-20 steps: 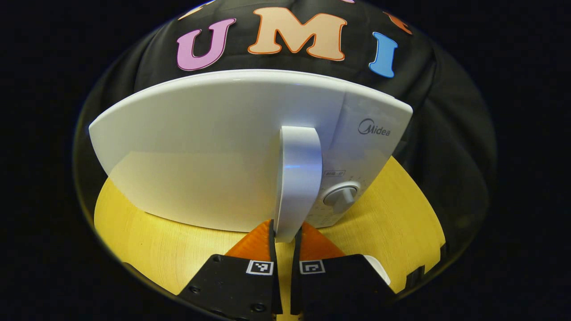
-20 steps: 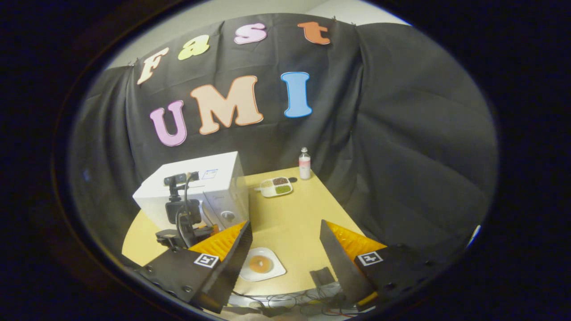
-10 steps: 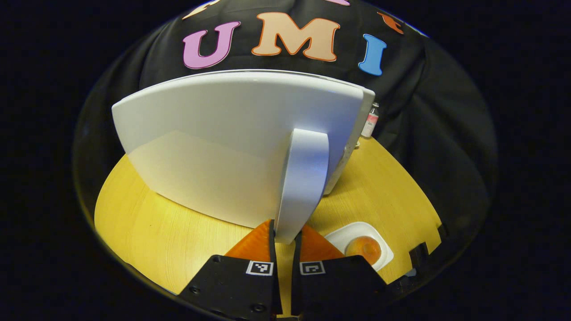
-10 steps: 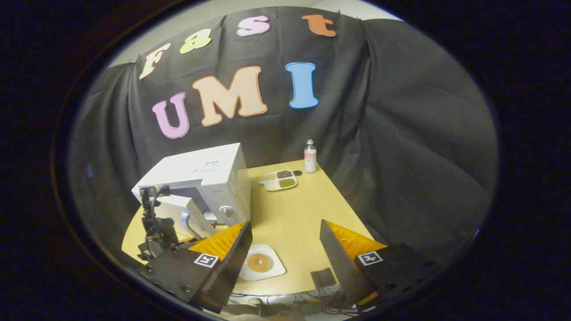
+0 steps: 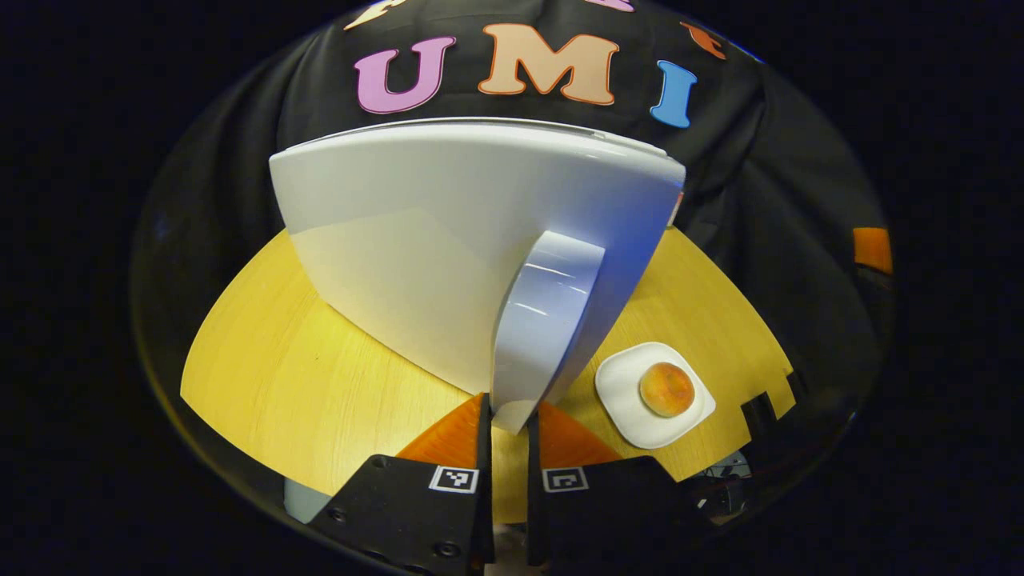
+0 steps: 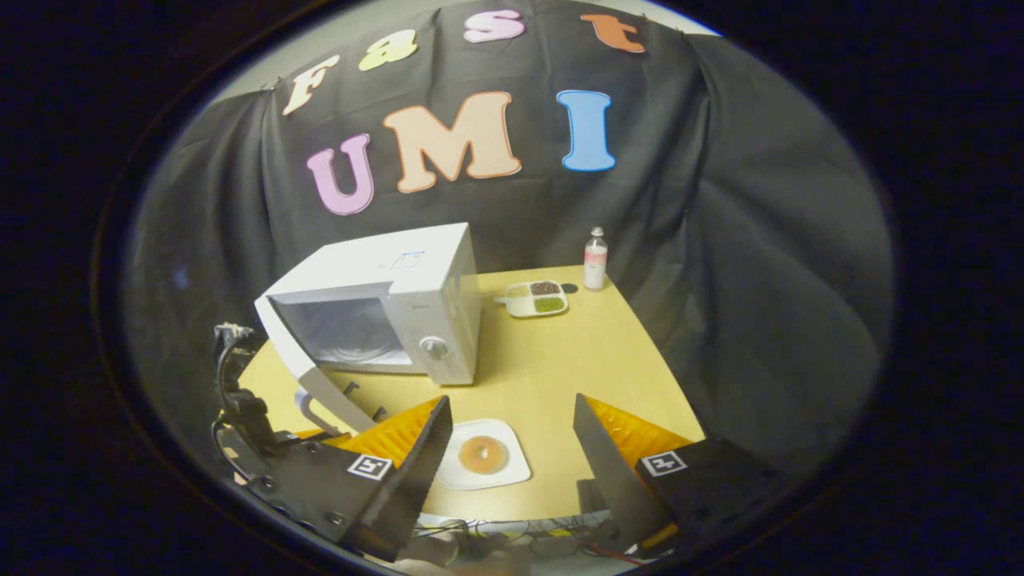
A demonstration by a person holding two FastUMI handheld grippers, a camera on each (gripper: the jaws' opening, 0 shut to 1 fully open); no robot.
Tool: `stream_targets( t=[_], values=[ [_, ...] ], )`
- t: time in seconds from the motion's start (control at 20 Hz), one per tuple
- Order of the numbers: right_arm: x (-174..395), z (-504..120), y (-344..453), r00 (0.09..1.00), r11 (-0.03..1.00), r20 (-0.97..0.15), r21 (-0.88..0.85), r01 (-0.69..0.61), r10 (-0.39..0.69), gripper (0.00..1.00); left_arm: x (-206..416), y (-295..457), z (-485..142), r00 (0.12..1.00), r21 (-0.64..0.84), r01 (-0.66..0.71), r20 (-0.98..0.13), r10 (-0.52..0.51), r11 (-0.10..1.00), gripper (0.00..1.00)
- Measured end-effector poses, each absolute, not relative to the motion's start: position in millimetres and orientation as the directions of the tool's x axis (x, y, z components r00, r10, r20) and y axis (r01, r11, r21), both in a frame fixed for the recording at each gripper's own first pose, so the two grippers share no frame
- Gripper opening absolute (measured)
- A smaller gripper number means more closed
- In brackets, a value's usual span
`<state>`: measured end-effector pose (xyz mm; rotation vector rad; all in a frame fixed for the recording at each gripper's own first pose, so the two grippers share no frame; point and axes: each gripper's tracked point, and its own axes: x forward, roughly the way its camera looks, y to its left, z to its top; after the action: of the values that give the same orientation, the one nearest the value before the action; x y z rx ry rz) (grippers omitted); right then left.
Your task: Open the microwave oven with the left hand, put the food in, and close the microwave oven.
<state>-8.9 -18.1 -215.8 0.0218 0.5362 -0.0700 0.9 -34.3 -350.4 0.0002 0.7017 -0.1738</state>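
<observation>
Microwave door swung wide, its handle clamped in left claw; opening step about done. Food plate lies on surface just ahead of right claw, jaws apart; next grab plate

We saw a glossy white plastic microwave door, a smooth pale wood-look table, and matt black cloth behind.

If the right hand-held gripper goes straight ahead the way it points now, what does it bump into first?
Probably the table. The open right hand-held gripper hangs above the plate with the bun, which lies low between its fingers, so it would likely pass over it. Depth is hard to judge.
</observation>
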Motion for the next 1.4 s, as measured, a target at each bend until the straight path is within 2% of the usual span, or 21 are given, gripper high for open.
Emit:
stream_targets(
  t=[0.05,0.1,0.2,0.55,0.65,0.7,0.75,0.9,0.95,1.1,1.25,1.3,1.35,1.4],
  values=[
    [-9.6,-219.5,-15.3,0.854,0.998,-0.517,0.005,0.068,-0.056,0.92,-4.5,-28.5,-350.3,0.746,-0.063,0.145,-0.649,-0.151,0.987,0.16],
    [-9.5,-222.2,-13.3,0.853,0.998,-0.52,0.009,0.065,-0.051,0.97,-10.5,-23.8,-351.4,0.743,-0.065,0.135,-0.654,-0.144,0.989,0.17],
    [-9.1,-229.8,-8.7,0.847,0.998,-0.529,0.018,0.06,-0.041,0.93,-19.5,-13.4,-351.4,0.739,-0.073,0.105,-0.661,-0.127,0.992,0.18],
    [-2.0,-265.5,9.2,0.812,1.0,-0.584,0.03,0.009,0.01,0.92,-52.7,29.3,-345.9,0.74,-0.092,0.003,-0.669,-0.063,0.996,0.23],
    [-0.6,-278.0,15.2,0.799,0.999,-0.601,0.031,-0.013,0.029,0.93,-61.7,43.5,-344.2,0.74,-0.086,-0.022,-0.672,-0.041,0.996,0.29],
    [-0.3,-285.1,19.2,0.791,0.999,-0.611,0.033,-0.022,0.038,0.97,-67.0,50.4,-344.0,0.739,-0.08,-0.033,-0.673,-0.03,0.996,0.35],
    [0.1,-292.5,22.8,0.777,0.999,-0.627,0.039,-0.034,0.051,0.93,-71.5,58.0,-343.3,0.735,-0.073,-0.048,-0.678,-0.014,0.996,0.37],
    [1.8,-317.8,33.5,0.74,0.996,-0.668,0.056,-0.065,0.086,0.93,-86.0,81.0,-339.8,0.737,-0.052,-0.092,-0.675,0.033,0.994,0.42],
    [2.7,-325.9,34.5,0.728,0.996,-0.68,0.058,-0.065,0.087,0.93,-89.8,87.5,-337.7,0.737,-0.055,-0.112,-0.674,0.046,0.992,0.46],
    [4.0,-350.2,35.5,0.684,0.995,-0.722,0.081,-0.062,0.101,0.93,-100.0,113.9,-332.9,0.737,-0.046,-0.183,-0.668,0.106,0.982,0.81],
    [9.0,-373.1,35.9,0.646,0.994,-0.755,0.1,-0.052,0.11,0.93,-111.4,134.4,-327.2,0.731,-0.065,-0.238,-0.669,0.135,0.969,0.93],
    [10.8,-379.3,36.7,0.637,0.993,-0.763,0.103,-0.053,0.113,0.92,-115.6,142.5,-327.7,0.727,-0.057,-0.251,-0.67,0.149,0.966,0.95],
    [13.9,-385.5,35.6,0.626,0.994,-0.772,0.096,-0.054,0.109,0.97,-119.7,151.6,-328.1,0.718,-0.042,-0.264,-0.675,0.168,0.964,0.95],
    [16.4,-391.6,33.6,0.619,0.995,-0.779,0.085,-0.057,0.102,0.97,-125.0,162.5,-328.8,0.71,-0.025,-0.282,-0.677,0.191,0.959,0.95]
  ],
)
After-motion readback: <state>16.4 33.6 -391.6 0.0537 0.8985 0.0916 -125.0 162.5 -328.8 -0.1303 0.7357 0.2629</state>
